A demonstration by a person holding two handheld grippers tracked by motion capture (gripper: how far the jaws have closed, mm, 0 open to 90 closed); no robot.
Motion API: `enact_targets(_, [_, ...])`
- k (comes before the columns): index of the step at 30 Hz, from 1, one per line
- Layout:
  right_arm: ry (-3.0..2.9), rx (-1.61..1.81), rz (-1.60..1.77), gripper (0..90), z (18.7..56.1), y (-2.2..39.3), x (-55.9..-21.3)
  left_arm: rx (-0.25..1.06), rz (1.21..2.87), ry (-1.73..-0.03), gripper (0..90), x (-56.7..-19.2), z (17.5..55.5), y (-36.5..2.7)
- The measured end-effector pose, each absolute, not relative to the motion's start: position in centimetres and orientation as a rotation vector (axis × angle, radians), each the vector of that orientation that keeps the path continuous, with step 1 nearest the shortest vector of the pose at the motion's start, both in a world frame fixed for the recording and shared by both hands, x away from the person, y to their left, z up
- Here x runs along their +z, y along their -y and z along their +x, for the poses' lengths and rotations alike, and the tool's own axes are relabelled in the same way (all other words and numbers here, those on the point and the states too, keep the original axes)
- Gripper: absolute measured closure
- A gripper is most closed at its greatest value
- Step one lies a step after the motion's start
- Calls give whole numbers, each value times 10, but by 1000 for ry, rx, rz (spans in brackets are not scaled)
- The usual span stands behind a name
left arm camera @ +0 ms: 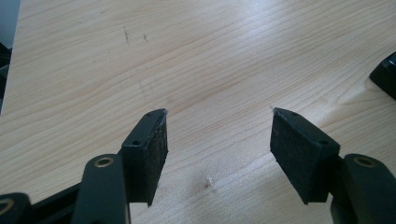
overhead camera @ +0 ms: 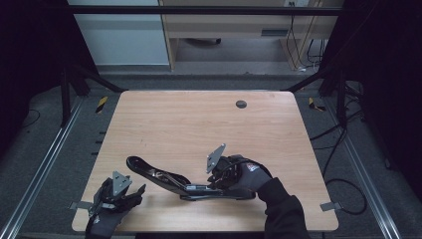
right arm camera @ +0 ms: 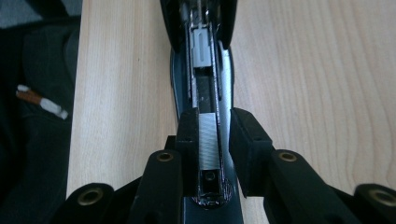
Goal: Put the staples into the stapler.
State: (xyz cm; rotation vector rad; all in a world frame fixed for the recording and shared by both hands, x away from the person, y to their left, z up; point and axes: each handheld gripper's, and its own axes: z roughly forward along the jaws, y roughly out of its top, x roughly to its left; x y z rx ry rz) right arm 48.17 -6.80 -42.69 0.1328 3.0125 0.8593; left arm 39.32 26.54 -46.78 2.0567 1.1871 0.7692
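Note:
A black stapler (overhead camera: 164, 178) lies swung open near the front of the wooden table (overhead camera: 199, 119), its top arm reaching left and up. My right gripper (overhead camera: 213, 183) is shut on its base end. In the right gripper view the gripper (right arm camera: 210, 128) clamps the metal staple channel of the stapler (right arm camera: 203, 79) from both sides, with a strip of staples (right arm camera: 208, 140) between the pads. My left gripper (overhead camera: 138, 192) rests at the front left corner, apart from the stapler. In its own view the left gripper (left arm camera: 218, 128) stands open over bare wood, and a black corner of the stapler (left arm camera: 385, 74) shows at the right edge.
A round dark grommet (overhead camera: 241, 104) sits at the table's far middle. Black frame bars stand at both sides and cables (overhead camera: 343, 144) trail on the floor to the right. The table's front edge (right arm camera: 74, 116) runs just beside the stapler.

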Motion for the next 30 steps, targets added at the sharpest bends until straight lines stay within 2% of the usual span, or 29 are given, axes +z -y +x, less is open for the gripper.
enact_targets(14, [-2787,1010,533,768,477,94,-409,756,2004,-1166,365,-463,389,-266])
enact_targets(30, [-2450,1062,947,656,460,161,-423,718,1915,-1128,361,-453,380,-267])
